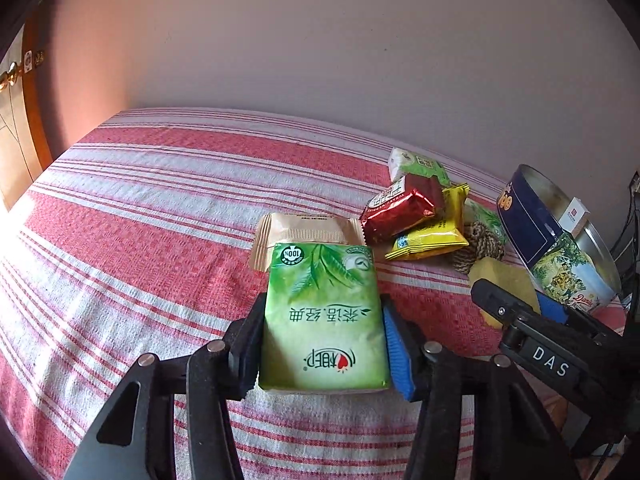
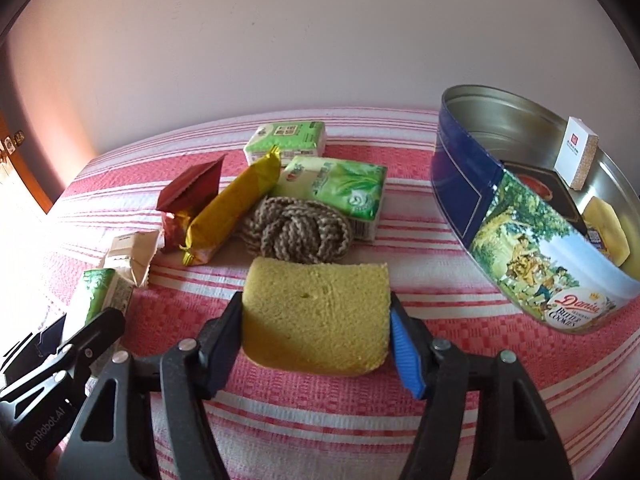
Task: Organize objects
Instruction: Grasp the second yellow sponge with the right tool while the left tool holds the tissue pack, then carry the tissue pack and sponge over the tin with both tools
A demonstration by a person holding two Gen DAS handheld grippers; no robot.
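A green tissue pack point(image 1: 324, 320) is clamped between the jaws of the left gripper point(image 1: 322, 342), its printed face turned up and its far end reaching out past the fingertips. Just beyond that far end, a beige snack wrapper point(image 1: 304, 234) lies on the red-and-white striped cloth point(image 1: 160, 208) of the bed. Further ahead and to the right of the left jaws, a red foil packet point(image 1: 404, 208) is seen leaning on a yellow packet point(image 1: 432, 232), with another green tissue pack point(image 1: 420, 164) behind them.

A yellow sponge point(image 2: 316, 318) is gripped across its width by the jaws of the right gripper point(image 2: 316, 338), the sponge resting low over the cloth. Directly ahead of these jaws, a coil of braided rope point(image 2: 298, 230) lies just past the sponge. Beyond the rope, a third green tissue pack point(image 2: 340, 192) is set flat. To the right of the right jaws, a blue butter cookie tin point(image 2: 540, 240) stands open; inside it a small white box point(image 2: 576, 152) and another yellow sponge point(image 2: 608, 228) are visible. The left gripper is seen at the lower left of the right wrist view.
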